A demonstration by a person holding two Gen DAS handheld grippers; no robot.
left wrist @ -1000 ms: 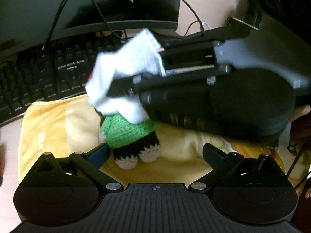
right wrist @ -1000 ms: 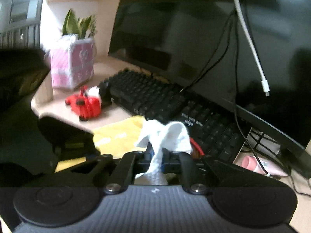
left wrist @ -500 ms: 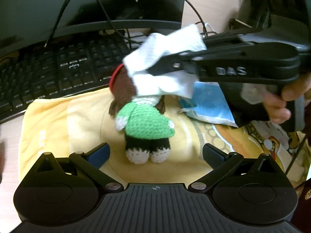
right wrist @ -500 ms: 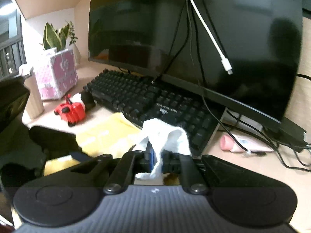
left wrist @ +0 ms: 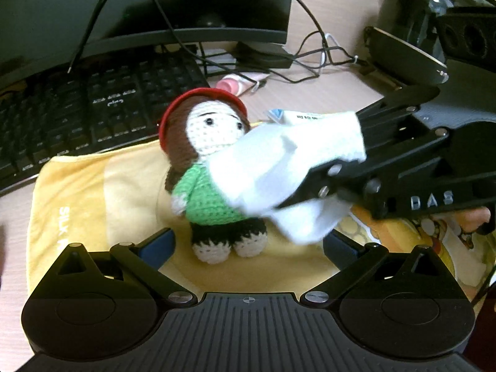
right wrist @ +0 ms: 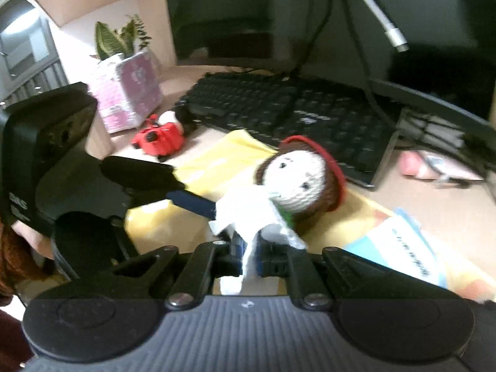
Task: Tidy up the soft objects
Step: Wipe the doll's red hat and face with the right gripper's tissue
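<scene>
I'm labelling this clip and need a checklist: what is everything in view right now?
crochet doll: 1, green top, red hat, upright on towel
white cloth: 1, clamped in right gripper, against doll
towel: 1, yellow, on desk
keyboard: 1, black, behind towel
monitor: 1, black
red toy: 1, left of keyboard
pink box: 1, holding plant
left gripper: open, astride doll's feet
right gripper: shut on cloth

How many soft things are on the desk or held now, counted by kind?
Crocheted doll: 1
White cloth, held in the shut right gripper: 1
Yellow towel under the doll: 1
Red plush toy near the keyboard: 1
Total: 4
</scene>
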